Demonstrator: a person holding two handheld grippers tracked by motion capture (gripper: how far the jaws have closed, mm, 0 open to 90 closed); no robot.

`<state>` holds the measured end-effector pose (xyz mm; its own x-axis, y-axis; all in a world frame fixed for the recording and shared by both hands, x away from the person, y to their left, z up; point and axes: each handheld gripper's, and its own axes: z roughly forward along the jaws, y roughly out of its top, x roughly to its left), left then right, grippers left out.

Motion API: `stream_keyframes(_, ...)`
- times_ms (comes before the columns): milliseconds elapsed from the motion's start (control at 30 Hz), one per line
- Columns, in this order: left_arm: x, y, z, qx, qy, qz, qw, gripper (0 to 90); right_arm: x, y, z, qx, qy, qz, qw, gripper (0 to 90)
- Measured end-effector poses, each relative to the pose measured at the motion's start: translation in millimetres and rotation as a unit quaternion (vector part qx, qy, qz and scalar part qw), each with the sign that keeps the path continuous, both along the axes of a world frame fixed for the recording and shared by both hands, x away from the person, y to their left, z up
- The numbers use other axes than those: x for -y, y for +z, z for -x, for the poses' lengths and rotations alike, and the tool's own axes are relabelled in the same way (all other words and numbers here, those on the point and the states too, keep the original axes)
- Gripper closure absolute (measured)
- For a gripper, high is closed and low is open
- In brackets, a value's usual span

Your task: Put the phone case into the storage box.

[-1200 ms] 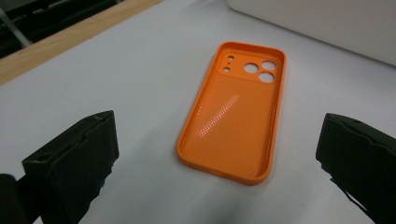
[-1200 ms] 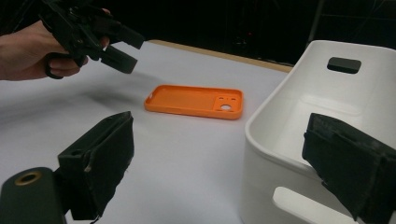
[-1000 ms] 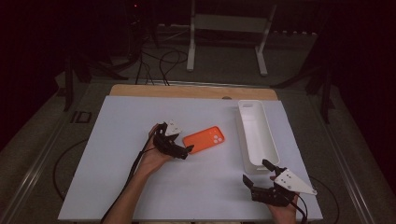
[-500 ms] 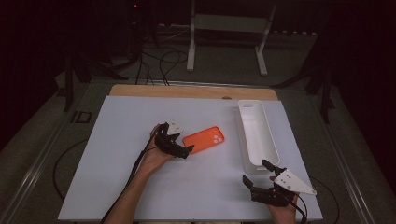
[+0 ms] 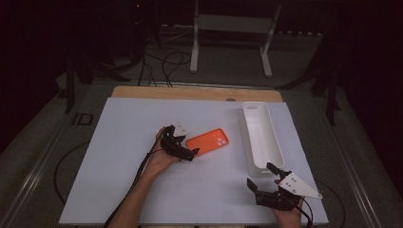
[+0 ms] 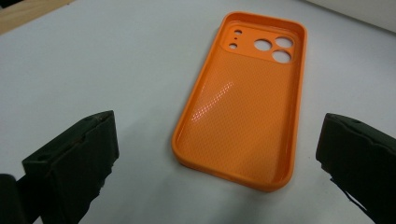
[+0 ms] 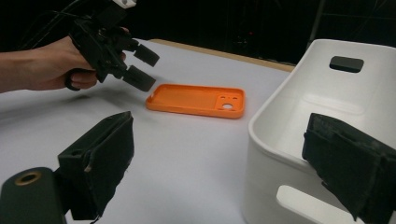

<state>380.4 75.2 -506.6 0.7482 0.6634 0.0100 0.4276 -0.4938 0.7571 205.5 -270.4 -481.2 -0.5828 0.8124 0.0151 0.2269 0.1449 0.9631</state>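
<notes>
While no writing shows on the orange phone case (image 6: pixel 243 100), it lies flat just left of the white bin (image 5: pixel 261 137); left claw (image 5: pixel 189 148) spread beside it, right claw (image 5: pixel 262 179) spread, bare bench (image 5: pixel 119 142) around.

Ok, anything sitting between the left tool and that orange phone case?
Nothing visible. The left tool is open at the near end of the orange phone case, which lies flat with its hollow side up, with only bare white table between them.

Dark room, white table (image 5: pixel 119 190) with wooden edge, grey floor — cables (image 5: pixel 164 61), white stand (image 5: pixel 228 28)
</notes>
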Motion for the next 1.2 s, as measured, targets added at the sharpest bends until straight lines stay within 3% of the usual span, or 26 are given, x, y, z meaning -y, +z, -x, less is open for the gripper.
stream_keyframes(567, 12.2, -12.9, -7.7, -0.019, -0.010, -0.009, 0.9997, 0.0, -0.4, -0.1, 0.2, 0.000, 0.003, 0.001, 1.0000, 9.0)
stream_keyframes(1000, 18.2, -21.1, -11.8, -0.040, -0.023, -0.029, 0.9985, 0.2, -0.2, -0.3, 0.0, 0.000, 0.004, 0.001, 1.0000, 9.0)
stream_keyframes(1200, 19.3, -22.1, -11.3, -0.043, -0.031, -0.039, 0.9979, 7.2, -0.3, -0.4, -0.3, 0.000, 0.004, 0.001, 1.0000, 9.0)
